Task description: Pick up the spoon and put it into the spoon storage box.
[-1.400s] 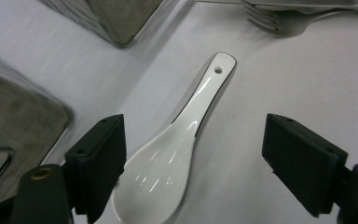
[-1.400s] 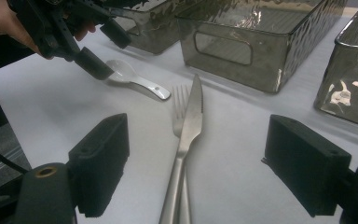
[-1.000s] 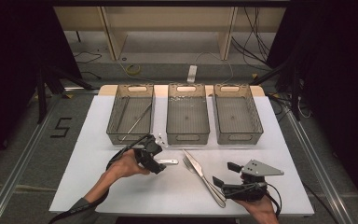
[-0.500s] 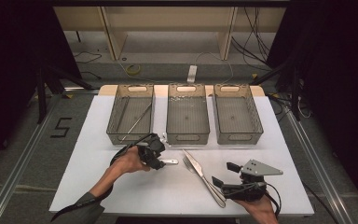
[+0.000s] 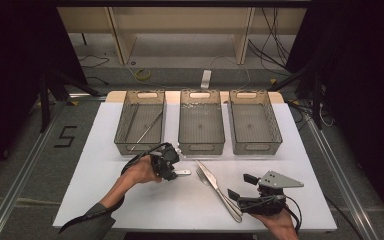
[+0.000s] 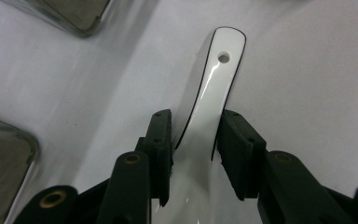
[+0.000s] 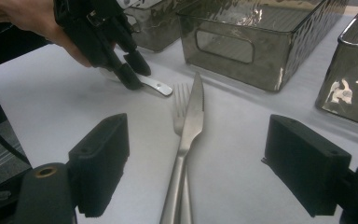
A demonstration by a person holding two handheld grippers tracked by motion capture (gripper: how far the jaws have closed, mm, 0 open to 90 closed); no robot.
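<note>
Two hand-held grippers work over a white table, described from its near edge outward. Nearest, at about 5 o'clock on the table, the right gripper rests in the person's hand with its jaws spread wide and nothing between them; in the right gripper view its black pads stand well apart on either side of the cutlery ahead. Just beyond it, toward 6 o'clock, a knife lies across a fork, touching it, both pointing toward 11 o'clock. Further in, at about 9 o'clock of the knife's tip, the left gripper straddles a white-handled utensil that lies flat on the table; its jaws have just been closing, and the left gripper view shows the handle between them, one pad at its edge, the other just beside it, so a firm grip cannot be confirmed. Farthest, toward 12 o'clock, three clear bins stand side by side; the leftmost bin contains a slim metal rod.
</note>
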